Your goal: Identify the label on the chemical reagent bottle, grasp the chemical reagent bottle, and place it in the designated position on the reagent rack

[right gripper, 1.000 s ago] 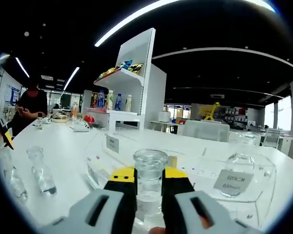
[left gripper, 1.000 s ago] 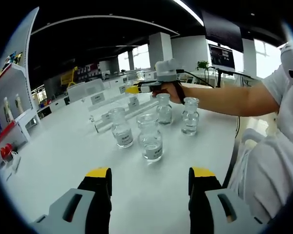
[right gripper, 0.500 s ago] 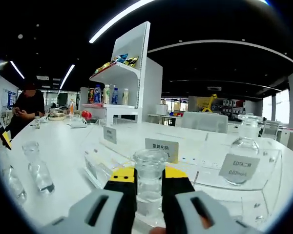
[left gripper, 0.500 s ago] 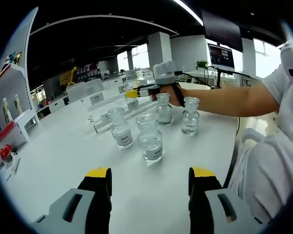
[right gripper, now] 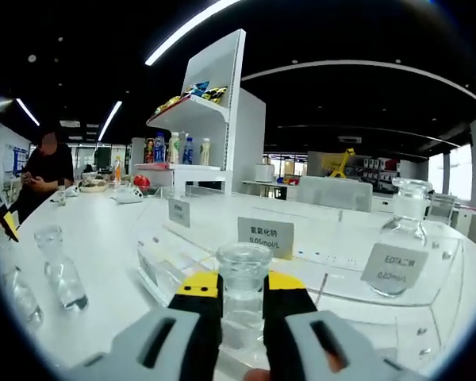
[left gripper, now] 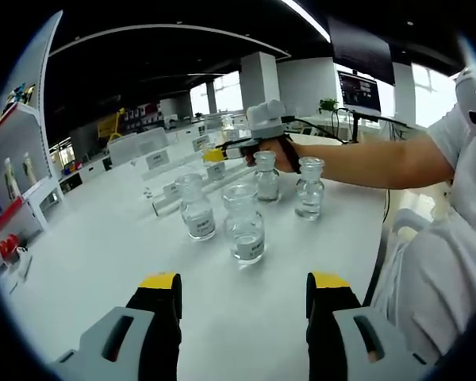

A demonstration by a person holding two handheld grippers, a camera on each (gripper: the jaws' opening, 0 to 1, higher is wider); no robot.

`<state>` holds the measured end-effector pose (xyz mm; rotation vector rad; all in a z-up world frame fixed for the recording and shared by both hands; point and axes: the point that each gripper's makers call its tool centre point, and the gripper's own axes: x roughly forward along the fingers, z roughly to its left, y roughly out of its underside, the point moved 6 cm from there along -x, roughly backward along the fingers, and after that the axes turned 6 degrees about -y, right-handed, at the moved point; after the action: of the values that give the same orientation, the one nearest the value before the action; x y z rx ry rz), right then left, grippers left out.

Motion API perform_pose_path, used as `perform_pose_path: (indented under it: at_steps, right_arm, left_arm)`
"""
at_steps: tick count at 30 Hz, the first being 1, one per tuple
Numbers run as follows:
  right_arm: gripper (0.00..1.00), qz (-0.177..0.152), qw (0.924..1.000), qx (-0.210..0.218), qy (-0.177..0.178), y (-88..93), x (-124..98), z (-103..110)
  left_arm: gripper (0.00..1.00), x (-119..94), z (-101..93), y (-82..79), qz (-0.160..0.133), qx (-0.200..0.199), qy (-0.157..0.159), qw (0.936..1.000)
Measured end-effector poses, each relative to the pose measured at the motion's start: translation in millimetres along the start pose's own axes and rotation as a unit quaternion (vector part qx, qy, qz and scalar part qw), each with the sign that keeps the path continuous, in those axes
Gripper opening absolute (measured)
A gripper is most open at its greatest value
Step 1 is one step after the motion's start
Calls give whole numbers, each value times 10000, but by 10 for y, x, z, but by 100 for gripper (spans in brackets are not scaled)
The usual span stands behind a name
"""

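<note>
Four bottles (left gripper: pixel 244 228) stand close together on the table (left gripper: pixel 87 262). Behind them sits the rack (right gripper: pixel 333 266). One bottle (right gripper: pixel 402 226) stands in the rack on its right side. A shelf (right gripper: pixel 198 151) stands far behind the rack

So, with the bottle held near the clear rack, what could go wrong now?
1. The right gripper pinches only the neck of the bottle; smooth glass could slip.
2. The clear rack already holds a bottle, and its label cards stand close: the carried bottle may knock them.
</note>
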<state>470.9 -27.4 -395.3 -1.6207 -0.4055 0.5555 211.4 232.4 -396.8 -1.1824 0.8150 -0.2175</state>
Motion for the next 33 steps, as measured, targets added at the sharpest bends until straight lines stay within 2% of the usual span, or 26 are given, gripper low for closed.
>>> perform_pose_path:
  at_steps: [14, 19, 25, 33]
  right_arm:
    - [20, 8, 9998, 202, -51, 16, -62, 51]
    - [32, -71, 9991, 373, -170, 30, -58, 60]
    - [41, 13, 9991, 225, -347, 46, -81, 99]
    - [46, -232, 9979, 345, -497, -57, -166, 109]
  left_arm:
    - [64, -5, -7, 26, -2, -31, -6, 10000]
    - [64, -9, -8, 21, -21, -24, 4, 10000]
    - [64, -1, 8, 21, -21, -44, -4, 10000]
    - [64, 10, 19, -2, -20, -20, -31, 10000]
